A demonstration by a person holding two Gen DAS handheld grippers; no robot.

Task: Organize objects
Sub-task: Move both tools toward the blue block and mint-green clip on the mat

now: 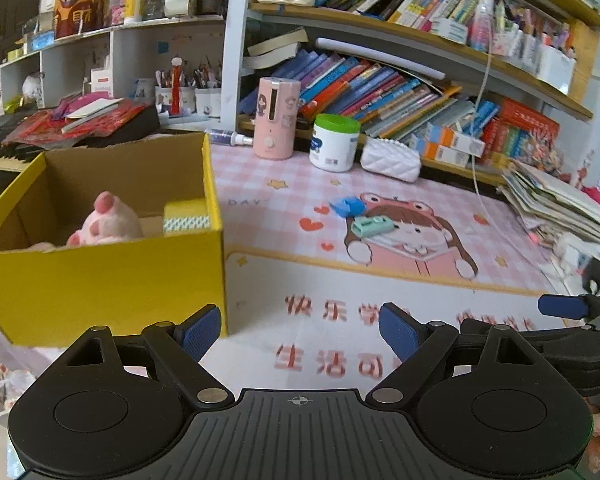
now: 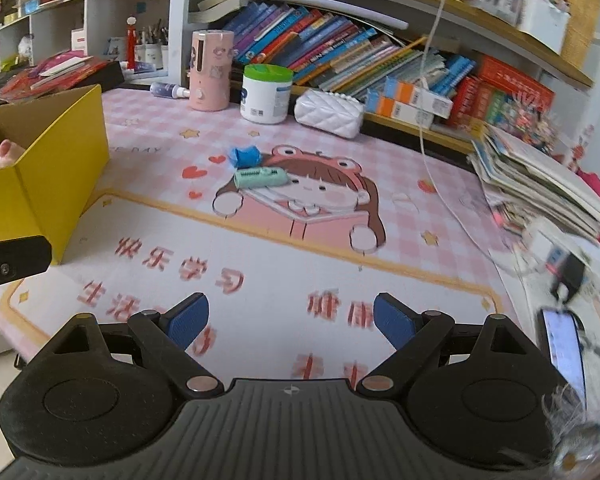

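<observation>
Both grippers, left (image 1: pixel 300 330) & right (image 2: pixel 291 320), had fingers apart, nothing between. Mint stapler (image 2: pixel 260 177) & blue clip (image 2: pixel 245 156) lay mid-bench, prob. next for the yellow box (image 1: pixel 100 280), w/ plush toy (image 1: pixel 106 222) already inside.

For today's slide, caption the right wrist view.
Open right gripper above pink desk mat; mint stapler and blue clip await.

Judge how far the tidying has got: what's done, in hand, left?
Done: pink plush toy and a yellow-green pack sit in the yellow box. In hand: nothing; both tongs open, empty. Left: blue item and mint-green item on the mat.
</observation>
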